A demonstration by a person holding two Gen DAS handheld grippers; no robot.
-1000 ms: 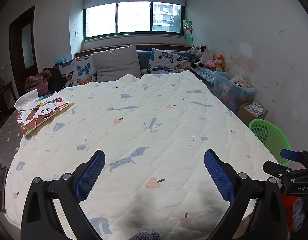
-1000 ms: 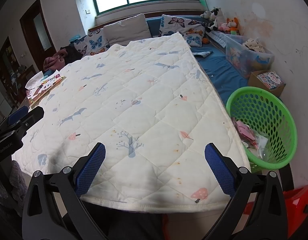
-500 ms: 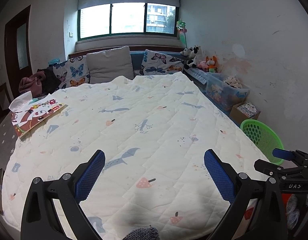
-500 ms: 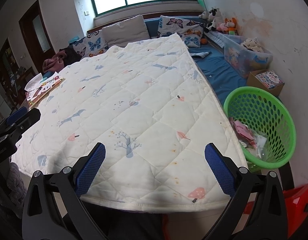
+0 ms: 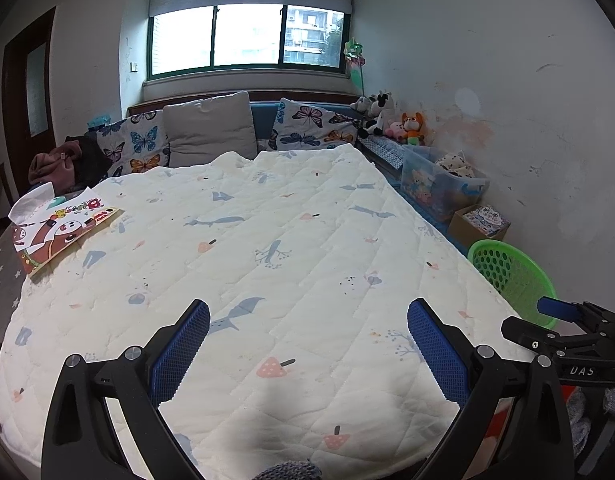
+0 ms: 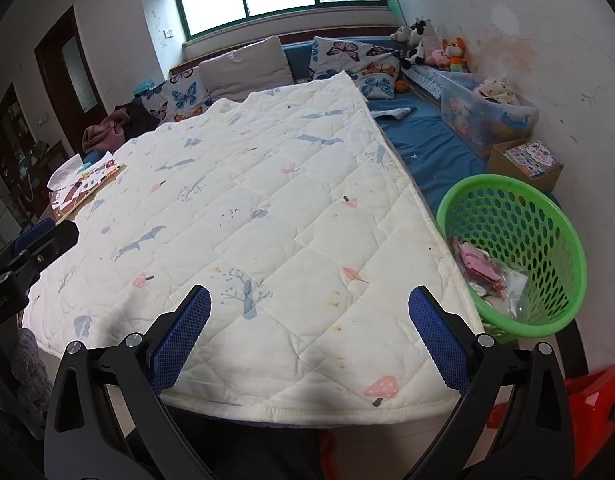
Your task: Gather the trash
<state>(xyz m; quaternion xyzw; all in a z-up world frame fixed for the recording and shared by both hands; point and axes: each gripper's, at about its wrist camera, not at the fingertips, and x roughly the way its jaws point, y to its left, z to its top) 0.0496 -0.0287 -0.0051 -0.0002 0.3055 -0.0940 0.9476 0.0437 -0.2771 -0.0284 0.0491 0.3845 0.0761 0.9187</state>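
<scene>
A green perforated basket (image 6: 511, 252) stands on the floor right of the bed and holds pink and clear wrappers (image 6: 487, 276). It also shows in the left wrist view (image 5: 511, 272). My left gripper (image 5: 307, 352) is open and empty above the near end of the cream quilt (image 5: 275, 264). My right gripper (image 6: 307, 348) is open and empty over the quilt's near right corner (image 6: 267, 240), left of the basket. No loose trash shows on the quilt.
A picture book (image 5: 63, 232) with a white tissue lies at the quilt's left edge. Pillows (image 5: 207, 128) line the far end. A clear toy bin (image 6: 483, 112), a cardboard box (image 6: 523, 164) and plush toys (image 5: 391, 120) stand along the right wall. A red object (image 6: 587, 412) sits near right.
Both grippers have pulled back and risen slightly, still open and empty. The left view now tilts up and shows more of the window and wall.
</scene>
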